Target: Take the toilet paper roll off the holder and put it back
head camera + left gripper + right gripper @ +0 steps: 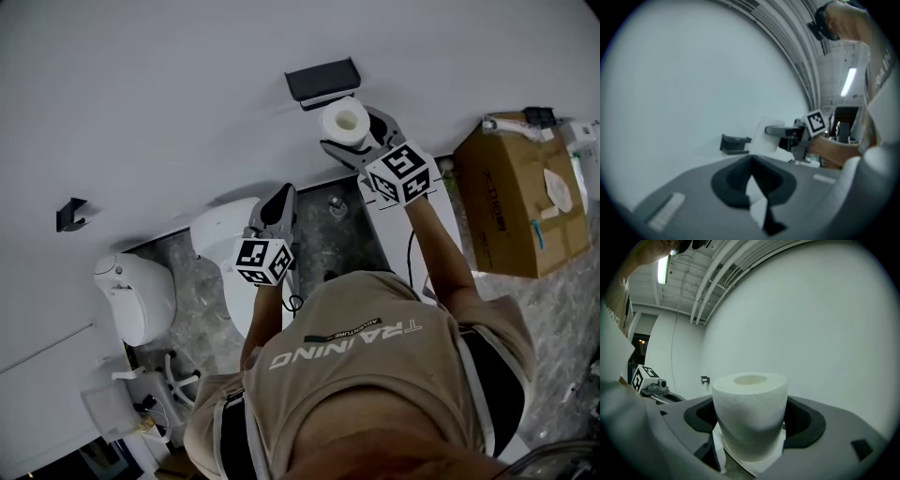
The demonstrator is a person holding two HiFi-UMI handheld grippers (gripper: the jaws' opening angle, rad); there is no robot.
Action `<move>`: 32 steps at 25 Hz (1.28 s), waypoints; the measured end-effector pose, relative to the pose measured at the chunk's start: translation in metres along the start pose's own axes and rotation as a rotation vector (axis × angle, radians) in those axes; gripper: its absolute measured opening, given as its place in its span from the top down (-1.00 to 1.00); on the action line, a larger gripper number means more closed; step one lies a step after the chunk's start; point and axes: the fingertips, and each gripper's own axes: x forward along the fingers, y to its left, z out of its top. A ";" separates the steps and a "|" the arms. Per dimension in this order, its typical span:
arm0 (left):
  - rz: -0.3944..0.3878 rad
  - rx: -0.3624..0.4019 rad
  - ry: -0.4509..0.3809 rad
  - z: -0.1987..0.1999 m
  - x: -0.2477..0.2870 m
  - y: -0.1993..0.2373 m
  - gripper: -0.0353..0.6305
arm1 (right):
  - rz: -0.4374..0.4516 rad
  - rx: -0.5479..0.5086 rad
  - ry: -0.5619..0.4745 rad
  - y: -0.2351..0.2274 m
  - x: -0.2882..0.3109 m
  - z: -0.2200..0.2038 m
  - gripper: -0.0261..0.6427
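Note:
A white toilet paper roll (345, 122) stands upright between the jaws of my right gripper (351, 141), which is shut on it. It hangs just below the black wall holder (322, 82), apart from it. In the right gripper view the roll (750, 413) fills the middle, core hole facing up, with the jaws pressed on both its sides. My left gripper (274, 211) hovers lower and to the left over the toilet, shut with nothing in it. The left gripper view shows the holder (735, 144) on the wall, with the roll (764, 136) next to it.
A white toilet (223, 246) sits below the left gripper, with a second white fixture (136, 295) to its left. A cardboard box (516, 192) stands at the right against the wall. A small black hook (71, 214) is fixed to the wall at the left.

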 end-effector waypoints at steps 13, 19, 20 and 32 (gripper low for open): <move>0.015 -0.019 0.002 0.011 0.008 0.019 0.88 | -0.057 -0.072 -0.025 -0.097 0.093 0.031 -0.15; 0.041 -0.026 0.007 0.013 0.000 0.025 0.88 | -0.081 -0.026 -0.013 -0.125 0.124 0.021 -0.15; 0.045 -0.025 0.008 0.013 -0.001 0.027 0.88 | -0.082 -0.021 -0.005 -0.127 0.128 0.019 -0.15; 0.079 0.001 -0.048 0.020 -0.018 0.032 0.88 | -0.123 -0.009 0.066 -0.130 0.142 0.007 -0.15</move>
